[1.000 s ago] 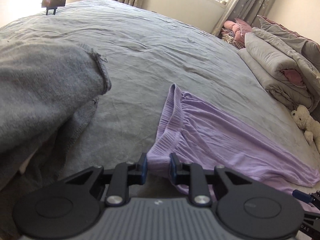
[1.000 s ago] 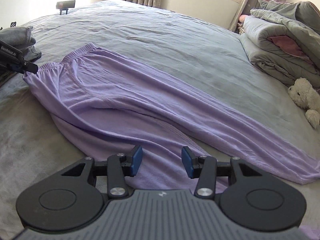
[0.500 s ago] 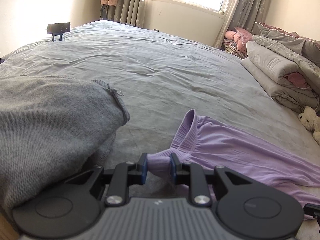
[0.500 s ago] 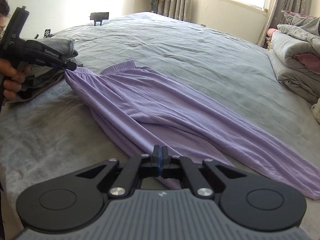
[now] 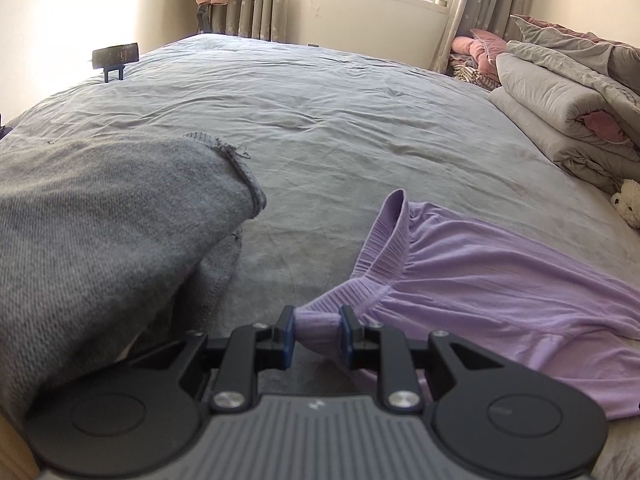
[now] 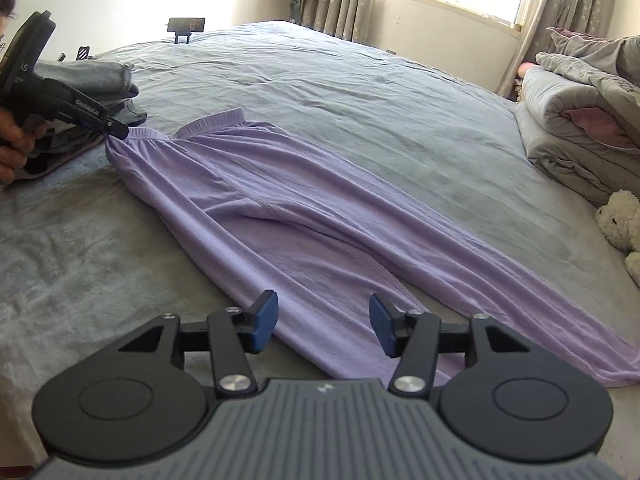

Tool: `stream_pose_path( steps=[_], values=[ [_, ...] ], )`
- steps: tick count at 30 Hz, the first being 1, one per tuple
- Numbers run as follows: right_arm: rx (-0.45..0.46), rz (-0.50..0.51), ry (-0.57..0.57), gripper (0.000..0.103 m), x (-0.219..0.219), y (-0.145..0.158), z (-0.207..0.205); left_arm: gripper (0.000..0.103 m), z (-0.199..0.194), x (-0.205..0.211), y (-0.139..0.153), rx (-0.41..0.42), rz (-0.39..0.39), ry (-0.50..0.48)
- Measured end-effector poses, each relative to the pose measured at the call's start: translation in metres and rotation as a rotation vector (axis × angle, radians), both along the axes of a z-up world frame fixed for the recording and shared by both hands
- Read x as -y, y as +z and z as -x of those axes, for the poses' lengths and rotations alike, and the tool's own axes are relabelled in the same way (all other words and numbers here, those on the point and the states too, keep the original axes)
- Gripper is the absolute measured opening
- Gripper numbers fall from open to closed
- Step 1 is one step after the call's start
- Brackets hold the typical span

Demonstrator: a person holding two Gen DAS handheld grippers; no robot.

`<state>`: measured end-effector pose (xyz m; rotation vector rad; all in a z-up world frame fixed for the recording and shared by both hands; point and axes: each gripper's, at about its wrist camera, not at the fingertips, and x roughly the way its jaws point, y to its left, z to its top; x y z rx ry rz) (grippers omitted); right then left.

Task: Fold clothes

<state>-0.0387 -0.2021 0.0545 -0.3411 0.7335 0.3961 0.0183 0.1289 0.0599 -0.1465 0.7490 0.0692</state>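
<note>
Lilac trousers (image 6: 280,208) lie stretched across the grey bed, waistband at the left, legs running to the lower right. My left gripper (image 5: 317,330) is shut on a corner of the ribbed waistband (image 5: 384,248); in the right wrist view the same left gripper (image 6: 116,131) pinches that corner, held by a person's hand (image 6: 12,148). My right gripper (image 6: 323,322) is open and hovers just above the near trouser leg, with cloth below the gap between its fingers.
A stack of folded grey clothes (image 5: 100,216) sits at the left edge of the bed (image 5: 340,112). Folded quilts (image 6: 580,120) and a white plush toy (image 6: 620,220) lie at the right. A small dark stand (image 5: 115,56) is at the far left corner.
My right gripper was open, shut half a second ago, and is open again now. My left gripper kept hold of the waistband while both views tilted upward.
</note>
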Motion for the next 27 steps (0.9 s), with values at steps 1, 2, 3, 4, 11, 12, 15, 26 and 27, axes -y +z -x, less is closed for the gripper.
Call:
stream_pose_path(
  steps=[1, 2, 3, 4, 11, 12, 15, 26, 27],
  values=[
    [-0.007, 0.013, -0.012, 0.055, 0.003, -0.003, -0.003, 0.023, 0.001, 0.000, 0.000, 0.001, 0.000, 0.001],
    [-0.015, 0.025, -0.024, 0.055, 0.006, -0.006, -0.005, 0.023, 0.001, -0.001, 0.000, 0.002, 0.001, 0.002],
    [-0.022, 0.038, -0.036, 0.055, 0.009, -0.009, -0.008, 0.023, 0.002, -0.001, 0.000, 0.003, 0.000, 0.003],
    [-0.029, 0.050, -0.048, 0.055, 0.012, -0.012, -0.010, 0.023, 0.003, 0.000, 0.000, 0.003, -0.003, 0.001],
    [-0.080, 0.114, -0.072, 0.027, 0.025, -0.028, -0.023, 0.023, 0.002, 0.000, -0.004, -0.008, -0.004, 0.004],
    [-0.087, 0.112, -0.064, 0.010, 0.025, -0.028, -0.023, 0.023, 0.003, -0.002, -0.004, -0.006, 0.003, 0.006],
    [-0.088, 0.113, -0.064, 0.000, 0.025, -0.024, -0.016, 0.023, 0.004, -0.005, -0.002, -0.002, 0.028, 0.006],
    [-0.013, 0.137, -0.234, 0.061, 0.054, -0.019, -0.009, 0.023, 0.011, -0.003, 0.000, -0.006, 0.061, -0.015],
    [-0.005, 0.144, -0.236, 0.066, 0.055, -0.020, -0.012, 0.023, 0.011, -0.003, 0.000, -0.006, 0.062, -0.014]
  ],
)
